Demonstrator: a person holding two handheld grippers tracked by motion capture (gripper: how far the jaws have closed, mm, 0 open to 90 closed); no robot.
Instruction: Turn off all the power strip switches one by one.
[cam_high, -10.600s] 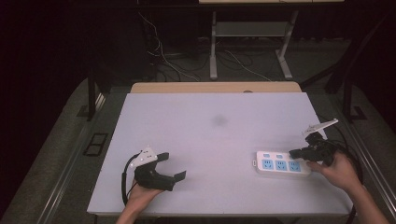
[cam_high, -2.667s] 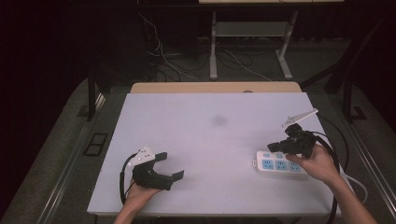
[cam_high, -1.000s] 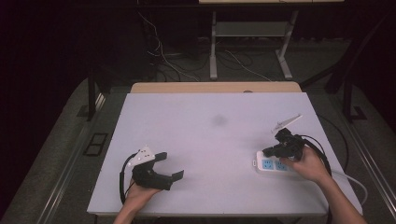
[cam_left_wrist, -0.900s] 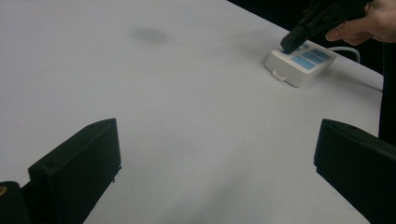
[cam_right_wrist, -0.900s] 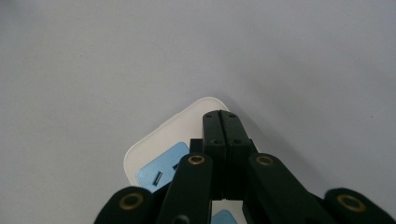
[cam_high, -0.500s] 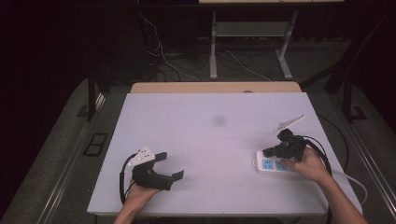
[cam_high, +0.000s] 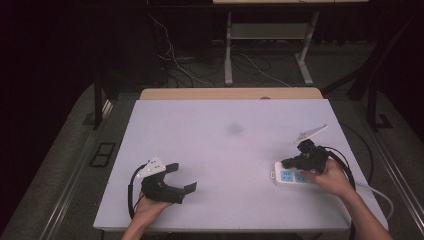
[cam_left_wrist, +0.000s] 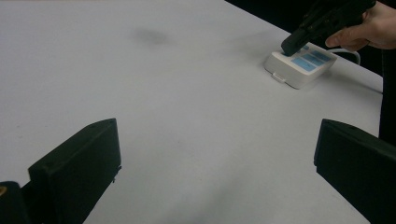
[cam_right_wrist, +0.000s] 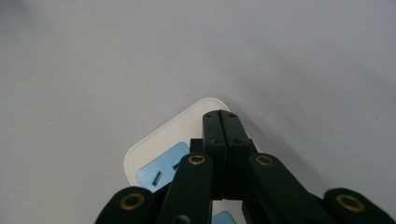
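Note:
A white power strip with blue sockets lies flat near the right edge of the white table. My right gripper is shut, and its joined tips rest on the strip's left end. The right gripper view shows the closed tips over the strip's rounded corner, with nothing held between them. My left gripper rests at the front left of the table, open and empty. In the left gripper view its jaws stand wide apart. Beyond them are the strip and the other gripper.
The strip's white cable trails off the table's right side. A faint dark smudge marks the tabletop's middle. A tan board abuts the far edge. Desk legs and loose cables lie on the floor behind.
Over the older frames my right gripper slid left along the strip to its left end. In the last second nothing has visibly moved, and the left gripper has stayed put.

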